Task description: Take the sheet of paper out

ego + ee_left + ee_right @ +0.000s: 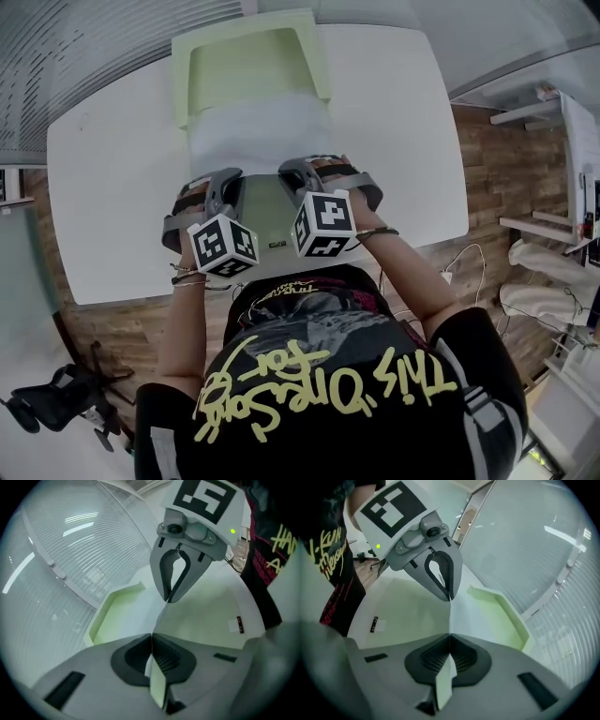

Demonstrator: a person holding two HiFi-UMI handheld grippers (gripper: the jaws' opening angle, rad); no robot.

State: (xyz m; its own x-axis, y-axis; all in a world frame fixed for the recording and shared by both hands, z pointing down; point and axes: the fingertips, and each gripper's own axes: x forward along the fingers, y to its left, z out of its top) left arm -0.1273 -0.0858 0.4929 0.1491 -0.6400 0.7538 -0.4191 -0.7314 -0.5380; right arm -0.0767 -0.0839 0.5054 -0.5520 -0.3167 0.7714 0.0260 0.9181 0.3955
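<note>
Overhead, the sheet of paper (258, 141) lies half out of a green folder (248, 66) on the white table (112, 187). The left gripper (223, 183) and right gripper (305, 173) meet at its near end. Left gripper view: jaws clamped on the thin sheet. Right gripper view: the same pinch.

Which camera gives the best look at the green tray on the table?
The head view: it shows nearly the whole green tray from above, with the sheet of paper overlapping its near end. The left gripper view and right gripper view each catch only part of it.
</note>
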